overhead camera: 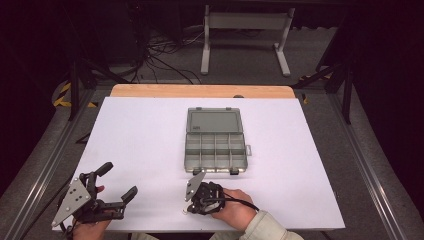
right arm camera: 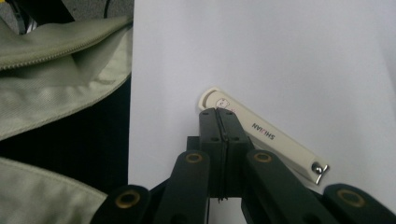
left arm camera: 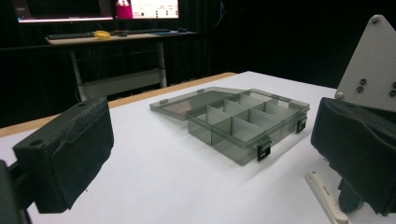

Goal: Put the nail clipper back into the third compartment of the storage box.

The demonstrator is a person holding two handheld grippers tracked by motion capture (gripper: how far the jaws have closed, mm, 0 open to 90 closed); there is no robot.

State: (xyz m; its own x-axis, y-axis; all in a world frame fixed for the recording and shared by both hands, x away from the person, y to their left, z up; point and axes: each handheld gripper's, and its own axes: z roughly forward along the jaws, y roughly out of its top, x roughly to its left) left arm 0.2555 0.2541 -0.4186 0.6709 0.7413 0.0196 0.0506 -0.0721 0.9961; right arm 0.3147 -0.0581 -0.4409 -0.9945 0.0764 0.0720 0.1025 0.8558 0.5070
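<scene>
R gripper (right arm camera: pixel 218 114) jaws pressed together over flat cream nail clipper (right arm camera: pixel 275 140) (nothing gripped); L gripper (left arm camera: pixel 205 154) jaws wide, empty.

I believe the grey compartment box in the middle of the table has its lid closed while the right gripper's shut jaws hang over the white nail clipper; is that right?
Not quite: the compartment box has its lid open, laid back flat behind it, as the high view shows. The rest holds: the right gripper has its jaws shut over the white nail clipper.
</scene>
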